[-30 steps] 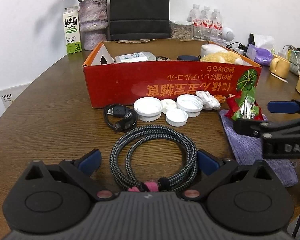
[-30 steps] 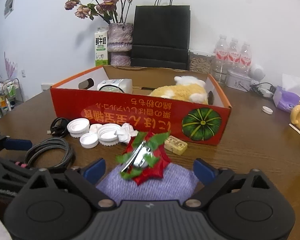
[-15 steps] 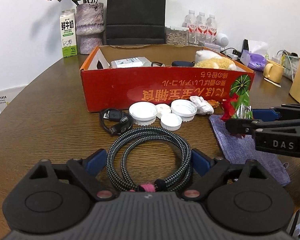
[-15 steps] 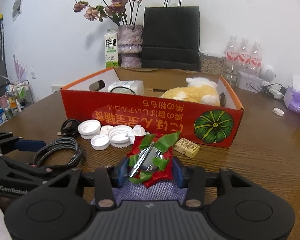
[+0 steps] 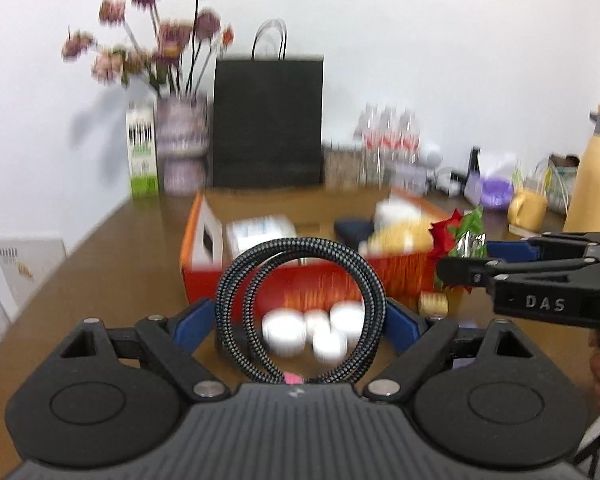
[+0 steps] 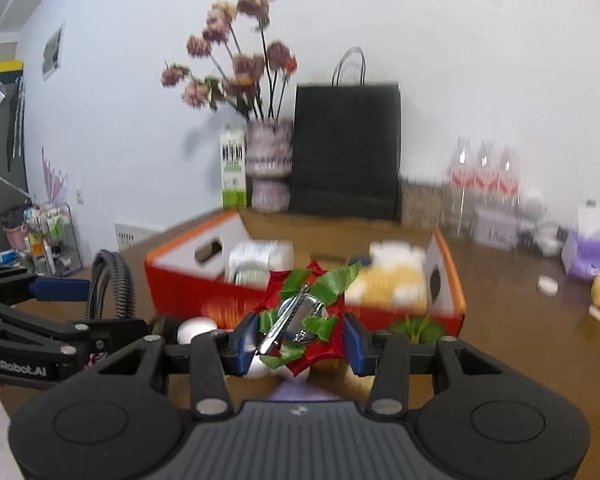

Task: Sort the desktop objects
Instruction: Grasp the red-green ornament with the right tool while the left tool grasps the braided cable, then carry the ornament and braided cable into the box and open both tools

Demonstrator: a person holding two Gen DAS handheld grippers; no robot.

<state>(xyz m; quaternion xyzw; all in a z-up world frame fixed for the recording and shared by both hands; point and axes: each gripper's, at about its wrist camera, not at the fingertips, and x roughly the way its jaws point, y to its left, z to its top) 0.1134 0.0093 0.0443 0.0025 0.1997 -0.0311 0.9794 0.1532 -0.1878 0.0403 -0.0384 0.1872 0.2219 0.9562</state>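
Both grippers have come up off the wooden table (image 5: 100,272) since a moment ago, each carrying its load. On the left, the left gripper (image 5: 300,322) is clamped on the coiled braided cable (image 5: 300,280), which stands upright between its blue pads in front of the red cardboard box (image 5: 308,280). Blurred white caps (image 5: 312,332) lie on the table below the coil. Further right, the right gripper (image 6: 300,338) is clenched on the red-and-green foil ornament (image 6: 300,316), held in the air just before the box's near wall (image 6: 180,284), with a yellow plush toy (image 6: 388,280) inside the box behind.
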